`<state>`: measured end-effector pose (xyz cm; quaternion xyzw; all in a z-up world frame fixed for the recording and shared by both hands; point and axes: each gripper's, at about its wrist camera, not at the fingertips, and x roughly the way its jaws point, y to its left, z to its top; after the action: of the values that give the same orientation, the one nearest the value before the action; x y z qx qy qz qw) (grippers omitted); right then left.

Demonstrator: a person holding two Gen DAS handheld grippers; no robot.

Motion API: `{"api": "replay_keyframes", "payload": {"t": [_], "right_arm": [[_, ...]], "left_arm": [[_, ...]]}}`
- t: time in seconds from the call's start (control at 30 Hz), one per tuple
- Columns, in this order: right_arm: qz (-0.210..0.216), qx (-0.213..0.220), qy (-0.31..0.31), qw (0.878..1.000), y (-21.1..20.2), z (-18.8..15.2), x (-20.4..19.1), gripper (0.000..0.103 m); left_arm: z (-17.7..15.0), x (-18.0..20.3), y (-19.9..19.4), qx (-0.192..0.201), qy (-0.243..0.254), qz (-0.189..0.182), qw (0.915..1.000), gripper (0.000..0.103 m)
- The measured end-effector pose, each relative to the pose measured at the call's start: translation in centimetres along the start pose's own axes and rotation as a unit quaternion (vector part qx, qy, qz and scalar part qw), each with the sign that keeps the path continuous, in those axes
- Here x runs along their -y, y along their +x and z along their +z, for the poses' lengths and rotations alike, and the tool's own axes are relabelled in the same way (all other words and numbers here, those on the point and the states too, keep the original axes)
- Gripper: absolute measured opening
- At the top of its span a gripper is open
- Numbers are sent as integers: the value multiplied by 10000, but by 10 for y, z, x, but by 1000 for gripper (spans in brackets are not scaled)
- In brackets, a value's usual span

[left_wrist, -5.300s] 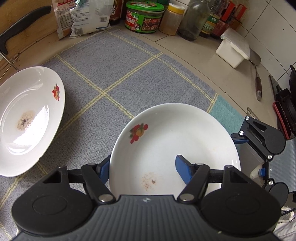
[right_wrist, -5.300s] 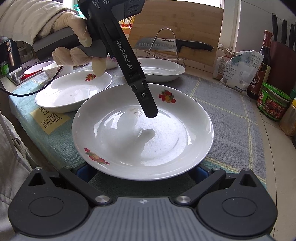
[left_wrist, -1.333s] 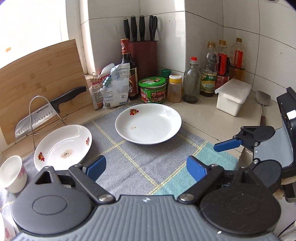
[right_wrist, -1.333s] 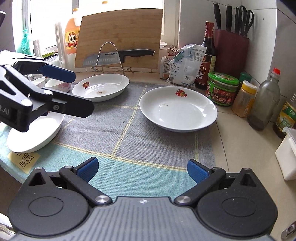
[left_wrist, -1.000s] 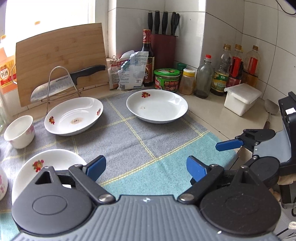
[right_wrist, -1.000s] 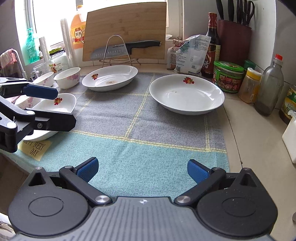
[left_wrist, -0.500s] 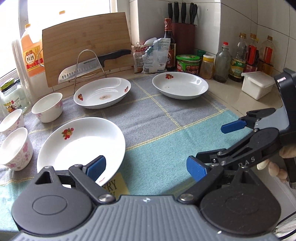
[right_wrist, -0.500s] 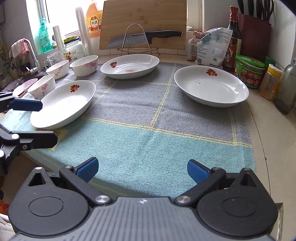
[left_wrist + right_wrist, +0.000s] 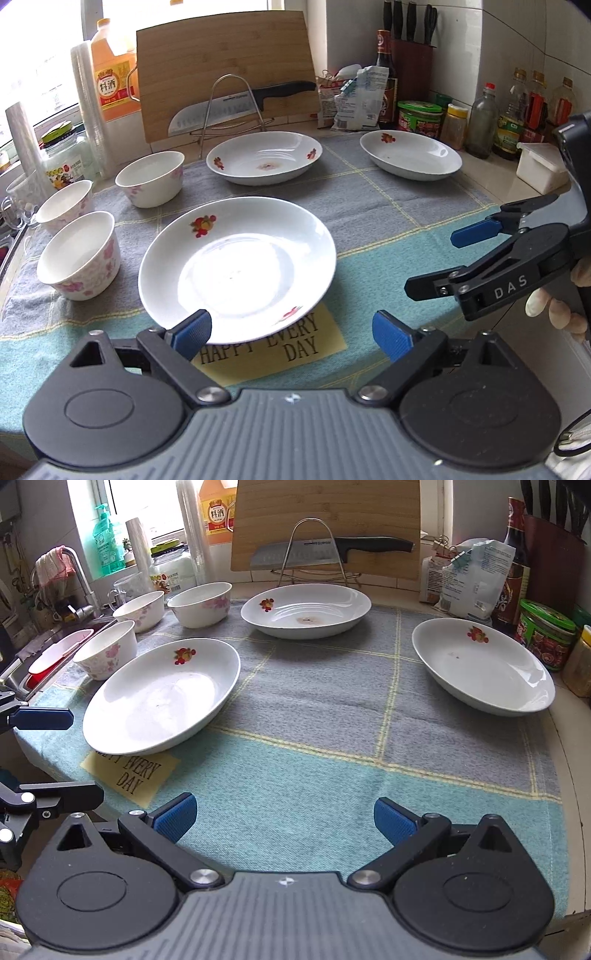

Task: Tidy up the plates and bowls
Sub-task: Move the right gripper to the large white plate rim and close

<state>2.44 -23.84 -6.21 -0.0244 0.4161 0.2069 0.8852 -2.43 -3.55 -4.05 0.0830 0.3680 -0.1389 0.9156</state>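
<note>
Clearly the left gripper (image 9: 291, 330) is nearer: spread wide and empty, its left pad seemingly at the near plate (image 9: 236, 267)'s near rim; right gripper (image 9: 284, 821), likewise parted, hangs well right of it.

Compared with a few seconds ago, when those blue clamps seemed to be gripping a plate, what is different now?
Both let go. That plate now rests on the gray cloth near the jars. The left hand-held gripper and the right hand-held gripper drew back to the counter's near edge, open and empty, and the left one now faces the nearest plate. The other plates, the bowls and the cutting board kept their places.
</note>
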Motion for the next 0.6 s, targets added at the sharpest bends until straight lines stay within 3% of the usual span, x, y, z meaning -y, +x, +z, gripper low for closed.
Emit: {"api": "replay_keyframes", "payload": {"t": [0.43,0.6], "right_arm": [[348,-218,193,9990,27,20,-33,103],[515,-307,312,9977,43,28,-45,103]], "left_arm": [[-24,-56,18,-389,-195,22,9991,94],[-25,-69,27,-457,-86,-170,9988,94]]}}
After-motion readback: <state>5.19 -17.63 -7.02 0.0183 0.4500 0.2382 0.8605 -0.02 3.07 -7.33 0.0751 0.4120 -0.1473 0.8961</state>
